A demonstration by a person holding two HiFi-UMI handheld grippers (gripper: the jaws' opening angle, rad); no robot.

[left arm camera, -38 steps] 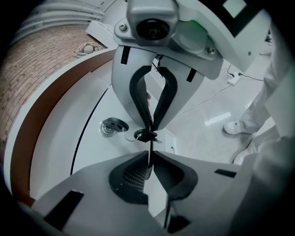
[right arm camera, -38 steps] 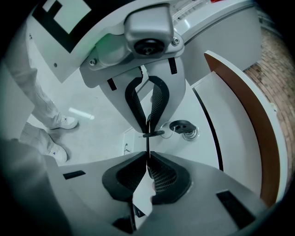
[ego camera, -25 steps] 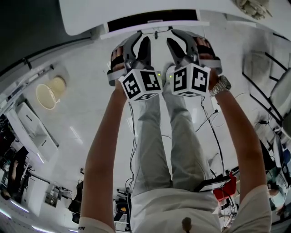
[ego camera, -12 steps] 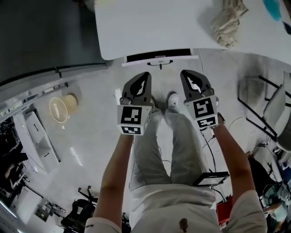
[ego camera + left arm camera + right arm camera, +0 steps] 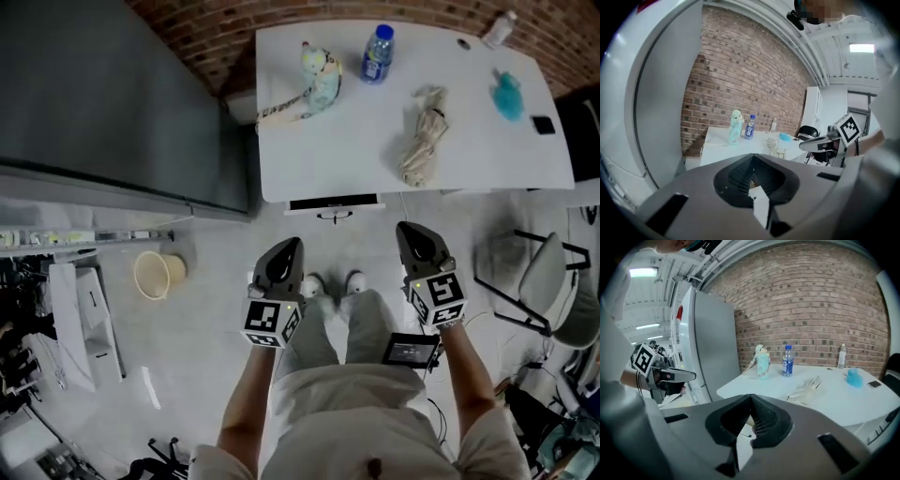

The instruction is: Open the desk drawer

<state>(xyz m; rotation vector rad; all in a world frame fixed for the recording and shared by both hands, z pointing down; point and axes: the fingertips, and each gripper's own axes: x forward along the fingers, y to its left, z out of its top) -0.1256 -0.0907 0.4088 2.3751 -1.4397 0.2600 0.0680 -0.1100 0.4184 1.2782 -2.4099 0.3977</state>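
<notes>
Under desk (image 5: 356, 141) front edge: drawer (image 5: 334, 202), seemingly pulled out a bit, dark gap showing. Looks done or nearly; maybe more pull left. L gripper (image 5: 284, 251) & R gripper (image 5: 414, 239): both pressed together, empty, well apart from drawer.

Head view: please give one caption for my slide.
A standing person holds the shut, empty left gripper and right gripper in front of a white rectangular desk and its front drawer.
</notes>
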